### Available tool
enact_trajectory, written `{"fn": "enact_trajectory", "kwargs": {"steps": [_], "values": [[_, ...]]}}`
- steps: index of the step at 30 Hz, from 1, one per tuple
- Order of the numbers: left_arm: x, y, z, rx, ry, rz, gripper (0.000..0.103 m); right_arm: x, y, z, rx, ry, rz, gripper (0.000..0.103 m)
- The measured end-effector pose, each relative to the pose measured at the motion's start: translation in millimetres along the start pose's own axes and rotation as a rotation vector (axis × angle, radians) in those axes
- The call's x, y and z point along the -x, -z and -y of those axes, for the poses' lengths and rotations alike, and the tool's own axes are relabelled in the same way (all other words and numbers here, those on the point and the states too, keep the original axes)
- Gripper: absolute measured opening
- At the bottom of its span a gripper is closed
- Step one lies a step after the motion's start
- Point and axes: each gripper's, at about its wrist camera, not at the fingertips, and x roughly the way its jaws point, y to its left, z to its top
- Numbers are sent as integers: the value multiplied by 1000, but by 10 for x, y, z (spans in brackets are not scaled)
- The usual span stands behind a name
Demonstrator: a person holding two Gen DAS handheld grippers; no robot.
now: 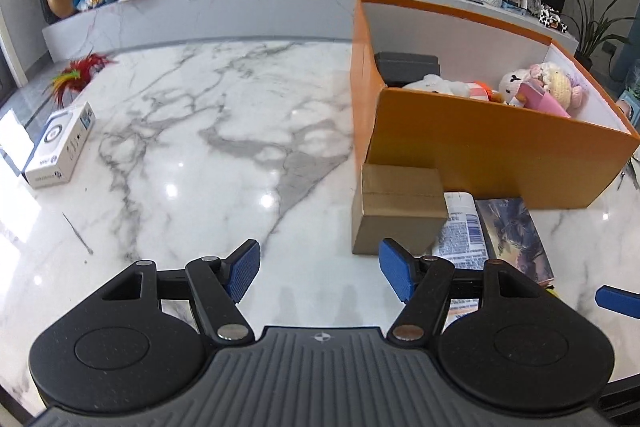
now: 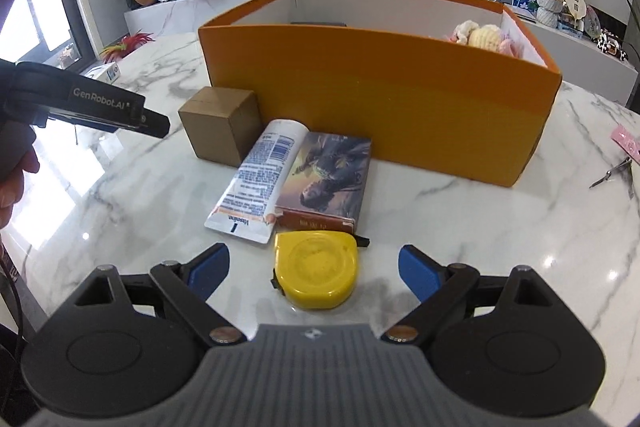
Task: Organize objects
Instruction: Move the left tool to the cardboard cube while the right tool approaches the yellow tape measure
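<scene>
Both grippers are out over the marble table (image 1: 200,155) right now. My right gripper (image 2: 314,269) has its jaws spread wide with nothing pinched; the yellow tape measure (image 2: 316,269) lies flat on the table between the blue pads, with a gap on each side. My left gripper (image 1: 320,271) is open too, nothing in it, just bare marble between the pads.

The orange box (image 2: 380,99) sits further back on the table. Inside it I can see a couple of plush toys (image 1: 540,83) and a dark case (image 1: 404,65). In front of its near wall there's a small cardboard box (image 2: 220,127), then a white tube (image 2: 256,179) lying beside a book (image 2: 328,179), touching or nearly so. The tape measure is just in front of those two.

Way off to the left there's a white carton (image 1: 60,143) and a red feather thing (image 1: 80,71).
</scene>
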Motion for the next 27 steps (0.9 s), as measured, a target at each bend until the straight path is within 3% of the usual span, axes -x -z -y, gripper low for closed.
{"fn": "enact_trajectory", "kwargs": {"steps": [8,14,21,27], "values": [[-83,-151,158,4,66,56,78,-118,18,-23,0,-19,-27,92],[-229,-203,331,-13,45,62,83,-184,26,-28,-1,-25,-39,92],[-324,-224,332,42,43,103,88,-250,54,7,-7,-24,-49,92],[-382,-234,338,54,92,71,88,-307,62,43,-12,-25,-66,92]]}}
